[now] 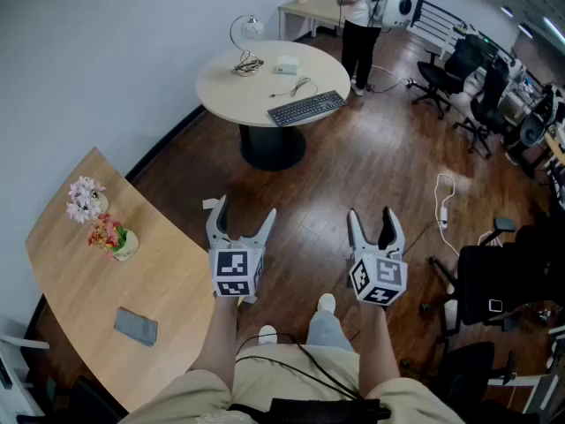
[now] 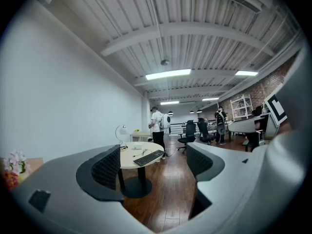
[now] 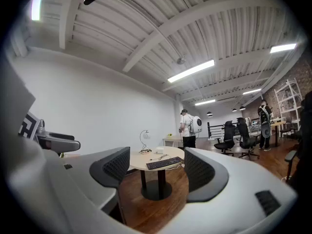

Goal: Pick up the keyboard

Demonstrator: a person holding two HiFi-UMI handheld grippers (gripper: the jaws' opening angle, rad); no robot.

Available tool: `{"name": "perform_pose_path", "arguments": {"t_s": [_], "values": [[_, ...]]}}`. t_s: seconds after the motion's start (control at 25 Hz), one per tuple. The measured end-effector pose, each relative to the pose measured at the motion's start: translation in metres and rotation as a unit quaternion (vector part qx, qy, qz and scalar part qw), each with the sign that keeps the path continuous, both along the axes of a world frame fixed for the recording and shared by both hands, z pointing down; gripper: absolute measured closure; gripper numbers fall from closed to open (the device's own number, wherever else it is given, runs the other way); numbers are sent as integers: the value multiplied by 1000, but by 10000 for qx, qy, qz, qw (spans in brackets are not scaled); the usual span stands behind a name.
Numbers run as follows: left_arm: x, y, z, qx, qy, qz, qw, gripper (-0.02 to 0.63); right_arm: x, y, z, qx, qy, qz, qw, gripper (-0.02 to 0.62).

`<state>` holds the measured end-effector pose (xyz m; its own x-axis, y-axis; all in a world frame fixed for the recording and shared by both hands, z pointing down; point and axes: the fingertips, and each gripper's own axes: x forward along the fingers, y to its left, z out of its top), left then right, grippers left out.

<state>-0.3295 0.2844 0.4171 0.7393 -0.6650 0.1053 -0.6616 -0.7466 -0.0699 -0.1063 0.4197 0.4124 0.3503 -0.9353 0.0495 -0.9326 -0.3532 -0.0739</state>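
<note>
Floor (image 1: 380, 166): dark wood planks, glossy, light reflected mid-frame. Round desk (image 1: 231, 88), top centre of the head view: pale wood-look top, smooth and matt, carried on a black pedestal (image 1: 274, 148). Keyboard (image 1: 306, 108): black matt plastic is indicated. Curved desk (image 1: 79, 272), lower left: light wood grain, satin finish. Left gripper (image 1: 244, 210) and right gripper (image 1: 371, 215): shells are moulded in smooth grey matt plastic. The pads (image 2: 108, 167) are faced with dark, finely ribbed, rubber-like material. Wall (image 1: 106, 42): white matt paint. Ceiling (image 3: 146, 28): white-painted ribbed sheet.
</note>
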Motion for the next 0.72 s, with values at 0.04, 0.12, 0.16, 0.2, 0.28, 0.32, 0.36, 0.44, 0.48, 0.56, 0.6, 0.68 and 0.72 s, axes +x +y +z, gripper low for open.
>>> {"name": "perform_pose_path", "arguments": {"t_s": [0.04,0.12,0.16,0.2,0.28,0.32,0.36,0.44,0.48,0.56,0.6,0.68,0.72], "values": [[10,-6,2,1,-4,-56,10000,195,12,-7,3,4,4,-50,10000,227],[31,-18,7,26,-27,-169,9999,195,37,-20,6,22,-3,-130,9999,227],[43,-23,8,52,-52,-209,9998,195,51,-26,6,46,-20,-151,9999,227],[57,-27,7,75,-91,-209,9997,196,67,-32,5,84,-43,-163,9998,227],[90,-29,-1,161,-213,-145,9995,196,99,-45,-1,192,-88,-194,9996,227],[105,-31,-5,224,-263,-139,9993,196,115,-53,-4,254,-117,-220,9994,227],[119,-34,-7,271,-279,-161,9991,198,131,-60,-7,323,-159,-250,9990,227],[144,-44,-7,278,-192,-262,9991,201,159,-73,-11,448,-243,-330,9982,229],[157,-48,-7,245,-125,-315,9991,201,172,-78,-11,477,-259,-378,9978,229],[179,-56,-6,179,-52,-415,9990,202,195,-87,-7,444,-280,-472,9975,229],[189,-58,-5,151,-48,-462,9988,202,206,-90,-2,407,-320,-509,9974,229],[206,-62,-2,106,-81,-517,9986,205,226,-93,8,356,-451,-543,9969,230],[214,-64,0,97,-119,-520,9985,206,236,-96,13,347,-532,-539,9965,232]]}}
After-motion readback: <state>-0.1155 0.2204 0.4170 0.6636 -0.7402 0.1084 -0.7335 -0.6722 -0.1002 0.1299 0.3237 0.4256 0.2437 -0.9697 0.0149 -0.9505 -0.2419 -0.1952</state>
